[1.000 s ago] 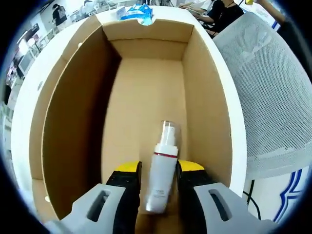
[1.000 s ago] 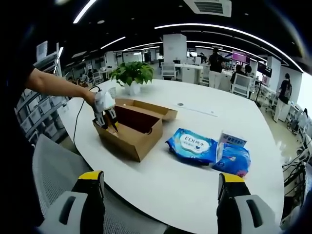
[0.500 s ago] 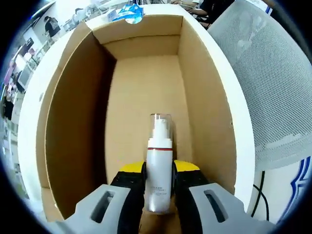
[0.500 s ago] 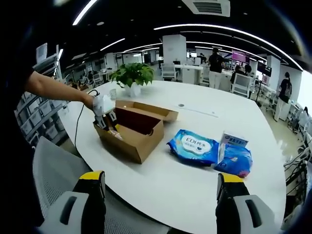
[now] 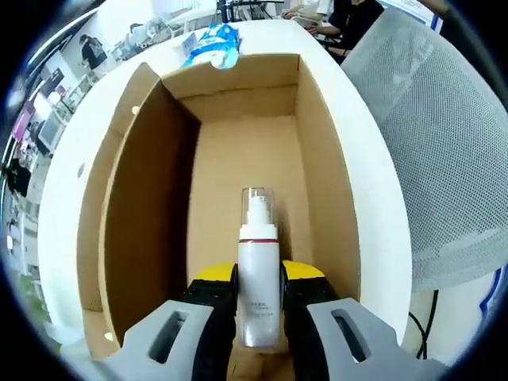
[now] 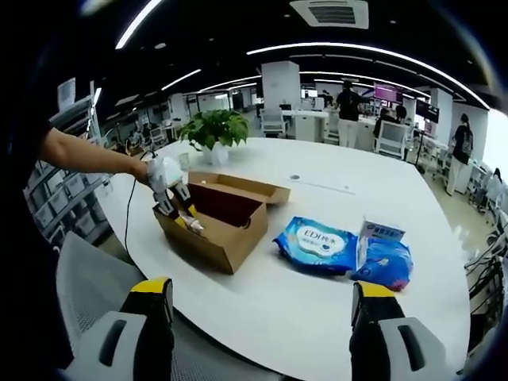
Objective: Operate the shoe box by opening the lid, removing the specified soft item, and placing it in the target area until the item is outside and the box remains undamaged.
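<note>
In the left gripper view the open cardboard shoe box point(image 5: 317, 151) lies below me, lid off. A white pump bottle point(image 5: 259, 262) with a clear cap and a red band stands between the yellow-tipped jaws of my left gripper point(image 5: 259, 278), which is shut on it at the box's near end. The right gripper view has the same box point(image 6: 226, 230) on the white table, with the left gripper point(image 6: 168, 189) and the bottle point(image 6: 193, 225) at the box's left end. My right gripper point(image 6: 259, 295) hangs wide open near the table's edge, holding nothing.
A blue wipes pack point(image 6: 316, 242) and a second blue-and-white pack point(image 6: 385, 255) lie right of the box; one blue pack point(image 5: 213, 44) is beyond its far end. A potted plant point(image 6: 214, 127) stands behind. A grey mesh chair point(image 5: 432, 143) sits beside the table.
The left gripper's jaws have closed on the bottle, straightened it and drawn it back a little from the box floor. The right gripper has stayed where it was.
</note>
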A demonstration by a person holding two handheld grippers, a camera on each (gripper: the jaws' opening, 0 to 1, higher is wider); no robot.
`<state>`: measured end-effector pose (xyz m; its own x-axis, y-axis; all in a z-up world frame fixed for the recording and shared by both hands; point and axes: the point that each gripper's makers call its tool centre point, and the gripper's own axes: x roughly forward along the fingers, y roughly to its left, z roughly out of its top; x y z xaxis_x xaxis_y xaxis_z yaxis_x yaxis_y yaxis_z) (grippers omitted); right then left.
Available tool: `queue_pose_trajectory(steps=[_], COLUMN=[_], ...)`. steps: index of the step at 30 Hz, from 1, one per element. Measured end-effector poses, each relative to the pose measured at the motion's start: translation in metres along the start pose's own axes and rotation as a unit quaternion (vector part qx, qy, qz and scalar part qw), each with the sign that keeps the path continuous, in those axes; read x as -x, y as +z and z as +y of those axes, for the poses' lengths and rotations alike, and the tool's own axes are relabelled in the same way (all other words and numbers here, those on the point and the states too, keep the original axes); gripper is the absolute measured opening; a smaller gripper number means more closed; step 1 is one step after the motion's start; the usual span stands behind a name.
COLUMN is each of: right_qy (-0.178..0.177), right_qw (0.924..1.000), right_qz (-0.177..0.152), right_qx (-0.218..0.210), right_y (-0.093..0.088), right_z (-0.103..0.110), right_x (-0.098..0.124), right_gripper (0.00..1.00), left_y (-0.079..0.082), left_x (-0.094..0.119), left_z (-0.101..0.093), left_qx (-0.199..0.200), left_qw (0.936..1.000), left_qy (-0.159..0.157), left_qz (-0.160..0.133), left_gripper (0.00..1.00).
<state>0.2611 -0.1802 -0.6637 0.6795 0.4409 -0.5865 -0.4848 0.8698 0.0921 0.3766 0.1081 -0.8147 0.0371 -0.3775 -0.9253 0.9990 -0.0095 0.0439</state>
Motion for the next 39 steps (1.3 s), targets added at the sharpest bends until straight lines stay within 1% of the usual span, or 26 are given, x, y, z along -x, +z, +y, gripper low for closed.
queue_pose_trajectory(steps=[5, 12, 15, 21, 26, 32, 37, 39], right_qy=[0.003, 0.014, 0.02, 0.029, 0.04, 0.053, 0.065, 0.072], right_qw=[0.9999, 0.9995, 0.9992, 0.999, 0.9985, 0.997, 0.9941, 0.9922], right_qz=[-0.008, -0.02, -0.022, -0.025, -0.024, -0.029, -0.035, -0.043], right_qx=[-0.009, -0.022, -0.026, -0.023, -0.027, -0.048, -0.079, -0.092], right_y=[0.004, 0.011, 0.013, 0.016, 0.017, 0.019, 0.02, 0.023], right_z=[0.002, 0.011, 0.016, 0.027, 0.035, 0.042, 0.047, 0.049], right_x=[-0.002, -0.009, -0.013, -0.023, -0.03, -0.036, -0.039, -0.04], right_gripper=[0.91, 0.88, 0.86, 0.84, 0.78, 0.72, 0.66, 0.63], left_y=[0.011, 0.025, 0.031, 0.043, 0.054, 0.067, 0.078, 0.083], left_x=[0.009, 0.023, 0.027, 0.034, 0.04, 0.045, 0.049, 0.051], left_z=[0.001, 0.001, -0.001, -0.006, -0.012, -0.018, -0.023, -0.025], left_qx=[0.0, -0.003, -0.006, -0.019, -0.028, -0.044, -0.059, -0.063], left_qw=[0.9997, 0.9983, 0.9975, 0.9957, 0.9941, 0.9918, 0.9888, 0.9875], left_qy=[0.013, 0.036, 0.043, 0.054, 0.059, 0.065, 0.073, 0.077], left_qz=[-0.019, -0.046, -0.055, -0.072, -0.086, -0.101, -0.115, -0.122], left_gripper=[0.19, 0.19, 0.19, 0.19, 0.19, 0.19, 0.19, 0.19])
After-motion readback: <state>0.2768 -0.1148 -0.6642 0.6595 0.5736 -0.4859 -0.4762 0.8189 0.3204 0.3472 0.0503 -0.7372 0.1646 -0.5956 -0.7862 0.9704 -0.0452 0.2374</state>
